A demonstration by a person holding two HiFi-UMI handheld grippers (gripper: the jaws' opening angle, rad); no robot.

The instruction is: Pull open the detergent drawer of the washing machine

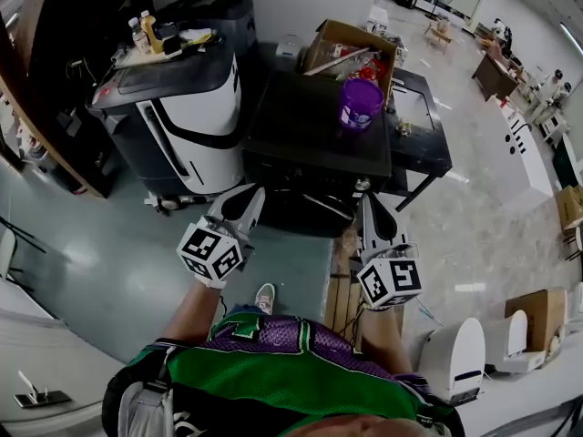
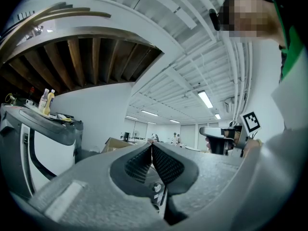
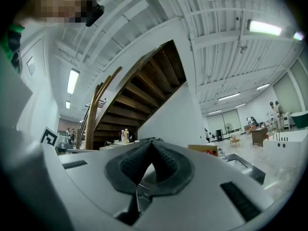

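- The left gripper (image 1: 254, 193) and the right gripper (image 1: 366, 200) are held out about level in front of the person, side by side and apart. Each has its jaws pressed together with nothing between them. I read this as a carrying pose, since neither tool is within reach of anything.
- The washing machine (image 1: 196, 107), white with a dark top, stands to the left of the black table (image 1: 310, 144), ahead of the left gripper, and neither tool touches it. I cannot pick out its detergent drawer in any view (the head view probably looks down on the front too steeply).
- Bottles (image 1: 146, 33) stand at the far left corner of the machine's top. A purple bucket (image 1: 361, 104) sits near the table's far right corner, just in front of a cardboard box (image 1: 342, 48).
- Only the head view gives the layout, with both tools aimed at the table's near edge rather than at the machine.
- Only the left gripper view shows the machine's front low and side-on, with the right gripper alongside.
- Only the right gripper view shows a wooden staircase (image 3: 144, 95) rising behind the ribbed pads (image 3: 168, 161).
- The jaws would need to part before they could take the drawer's front.
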